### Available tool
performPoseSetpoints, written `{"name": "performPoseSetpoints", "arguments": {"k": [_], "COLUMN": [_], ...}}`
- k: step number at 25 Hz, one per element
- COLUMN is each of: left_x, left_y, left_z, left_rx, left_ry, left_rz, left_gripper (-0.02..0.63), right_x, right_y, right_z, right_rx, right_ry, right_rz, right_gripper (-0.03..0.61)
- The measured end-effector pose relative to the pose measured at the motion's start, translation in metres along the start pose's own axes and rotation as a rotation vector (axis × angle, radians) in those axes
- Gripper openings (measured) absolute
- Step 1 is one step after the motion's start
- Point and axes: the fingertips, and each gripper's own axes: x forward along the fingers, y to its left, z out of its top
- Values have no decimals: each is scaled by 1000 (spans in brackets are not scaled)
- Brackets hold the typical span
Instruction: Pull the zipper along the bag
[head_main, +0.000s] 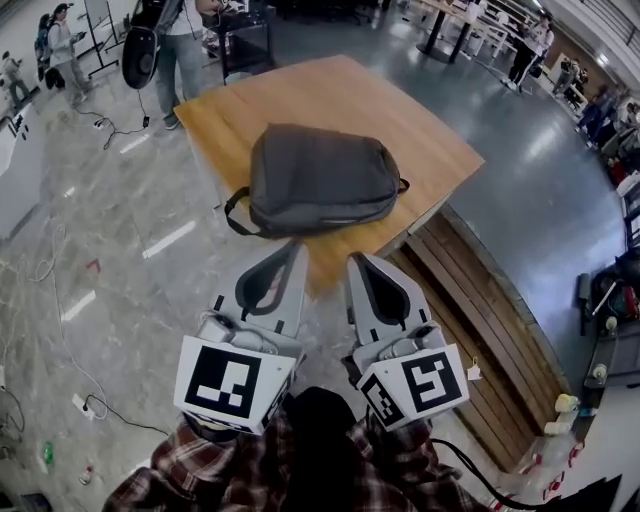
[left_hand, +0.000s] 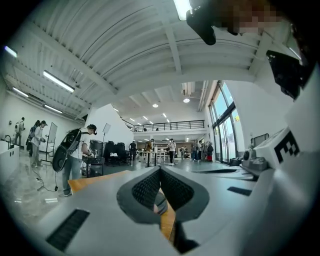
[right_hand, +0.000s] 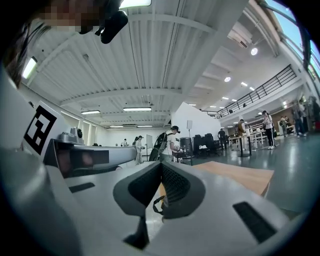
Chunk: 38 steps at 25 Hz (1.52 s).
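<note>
A grey bag (head_main: 320, 180) lies flat on the wooden surface (head_main: 420, 130). The left hand-held gripper (head_main: 296, 245) and the right hand-held gripper (head_main: 358, 260) hover side by side just short of the bag, not touching it. Each has its jaws closed together at the tips, with nothing held between them.

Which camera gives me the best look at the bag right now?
Head view: the whole bag lies flat on the table. Each gripper view shows only a sliver of it through the gap behind its shut jaws.
</note>
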Motion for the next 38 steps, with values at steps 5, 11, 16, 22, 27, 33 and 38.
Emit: {"name": "performPoseSetpoints", "arguments": {"k": [5,11,16,22,27,33,38], "left_x": [40,102,171,235,266,277,282], "left_y": [38,65,86,86,98,117,122], "left_z": [-30,-59,-63,-63,-85,-128,-170], "left_rx": [-39,-65,-61,-63,-95,-127,-115], "left_ry": [72,130,133,146,197,288,405], "left_rz": [-42,-37,-25,2,16,22,10], "left_gripper": [9,9,9,9,9,9,9], "right_x": [46,94,134,162,183,196,204], "right_y": [-23,-66,-115,-168,-182,-188,-191], "right_z": [-33,-70,-85,-83,-102,-142,-188], "right_rx": [35,66,69,62,81,124,191], "right_ry": [93,181,220,249,319,415,525], "right_rz": [-51,-38,-21,24,53,39,5], "right_gripper": [10,10,10,10,11,11,11]}}
